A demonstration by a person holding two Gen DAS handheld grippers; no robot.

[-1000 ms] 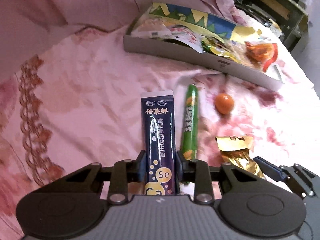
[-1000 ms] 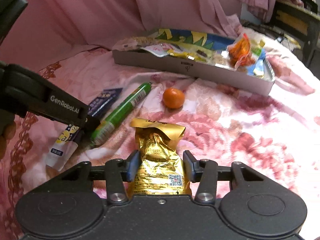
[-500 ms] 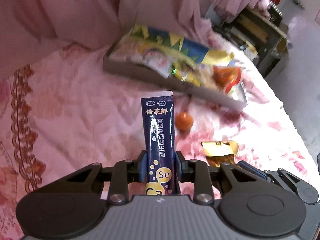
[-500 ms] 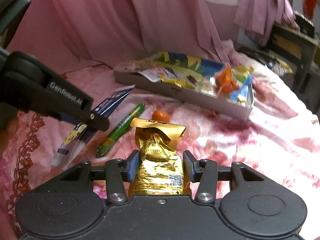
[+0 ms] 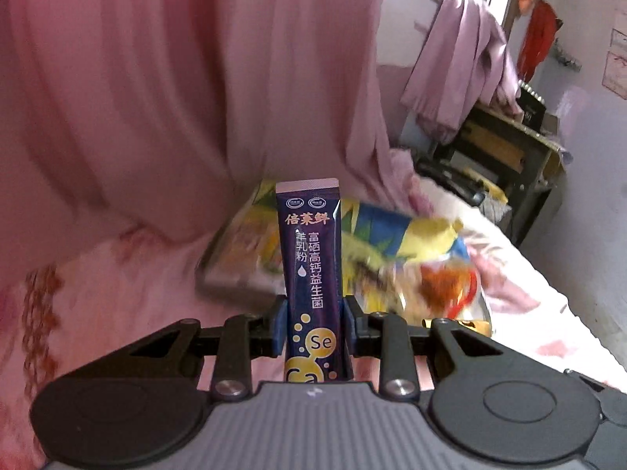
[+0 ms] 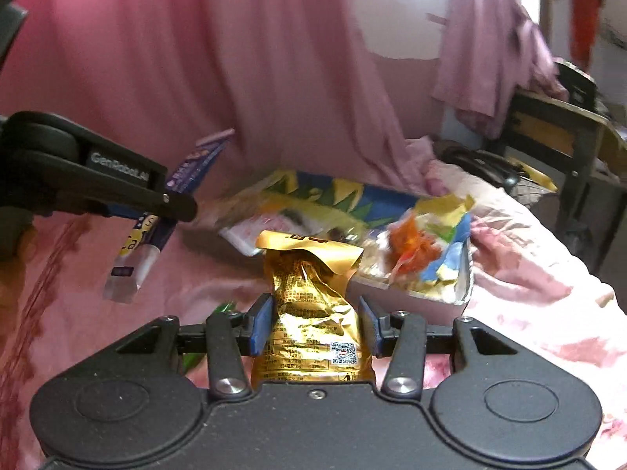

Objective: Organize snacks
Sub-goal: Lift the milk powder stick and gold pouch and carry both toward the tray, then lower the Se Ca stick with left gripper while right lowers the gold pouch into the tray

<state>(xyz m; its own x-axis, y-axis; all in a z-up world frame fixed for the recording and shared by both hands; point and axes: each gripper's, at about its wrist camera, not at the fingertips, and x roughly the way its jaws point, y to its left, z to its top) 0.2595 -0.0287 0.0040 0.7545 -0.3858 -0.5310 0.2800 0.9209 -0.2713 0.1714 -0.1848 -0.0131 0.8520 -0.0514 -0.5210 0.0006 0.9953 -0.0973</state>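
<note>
A dark purple stick sachet [image 5: 311,274] stands upright in my left gripper [image 5: 313,323], whose blue pads are shut on its lower part. In the right wrist view the same sachet [image 6: 196,164] hangs in the air from the left gripper [image 6: 172,205]. My right gripper [image 6: 316,323] is shut on a crinkled gold foil packet [image 6: 311,305]. Beyond both lies a shallow grey box [image 5: 231,286] [image 6: 431,301] filled with several colourful snack packs. The tip of a green sausage stick [image 6: 225,307] shows just left of the right gripper's fingers.
Everything rests on a bed with a pink floral sheet [image 6: 529,313]. Pink draped fabric [image 5: 176,98] rises behind the box. A dark wooden desk [image 5: 505,149] with purple clothing hung over it stands at the right, beyond the bed's edge.
Both grippers have risen from the bed and tilted up, each carrying its packet. The orange fruit has dropped out of view, the sausage stick nearly so, and the box now sits directly ahead.
</note>
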